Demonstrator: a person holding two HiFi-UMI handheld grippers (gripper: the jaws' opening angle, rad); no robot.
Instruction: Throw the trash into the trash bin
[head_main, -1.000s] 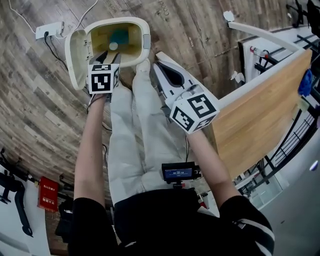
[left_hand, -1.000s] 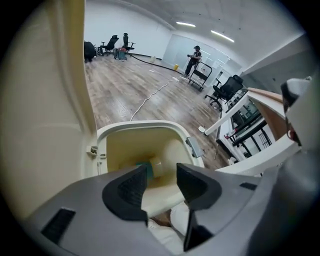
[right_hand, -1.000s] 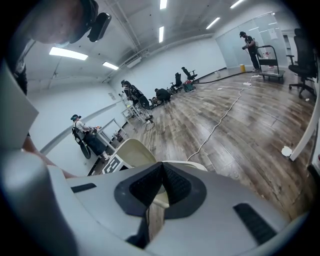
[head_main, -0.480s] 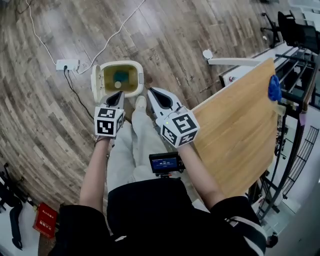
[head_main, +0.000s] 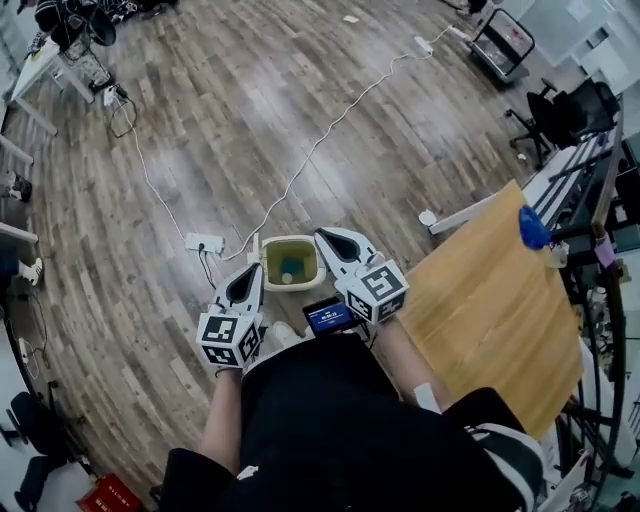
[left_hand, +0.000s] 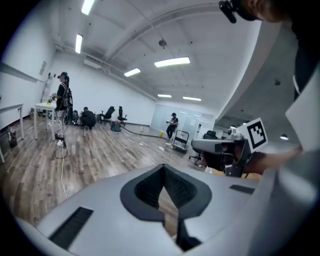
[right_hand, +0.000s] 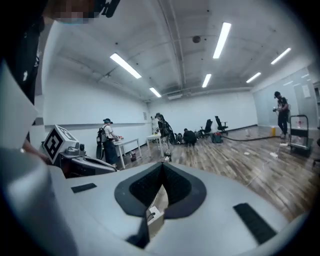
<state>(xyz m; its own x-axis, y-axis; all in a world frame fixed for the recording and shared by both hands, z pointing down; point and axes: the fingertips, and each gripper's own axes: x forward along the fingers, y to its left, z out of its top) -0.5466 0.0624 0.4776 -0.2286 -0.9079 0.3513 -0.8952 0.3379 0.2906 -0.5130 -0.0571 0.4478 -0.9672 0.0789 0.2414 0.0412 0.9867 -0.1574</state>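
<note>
The cream trash bin (head_main: 272, 262) stands open on the wood floor, far below me, its lid tipped to the left. Inside lie a teal piece (head_main: 291, 266) and a small white ball (head_main: 287, 278). My left gripper (head_main: 257, 268) is held high over the bin's left rim, jaws shut with nothing between them (left_hand: 162, 166). My right gripper (head_main: 322, 236) is held over the bin's right rim, also shut and empty (right_hand: 162, 163). Each gripper shows in the other's view: the right gripper (left_hand: 218, 145) and the left gripper (right_hand: 86, 165).
A wooden table (head_main: 490, 300) stands at the right with a blue thing (head_main: 532, 229) at its far edge. A power strip (head_main: 205, 243) and a long white cable (head_main: 320, 140) lie on the floor beyond the bin. People, desks and chairs stand far off.
Both grippers have risen far above the bin, which now looks small. The left jaws, apart over the bin a second ago, have closed.
</note>
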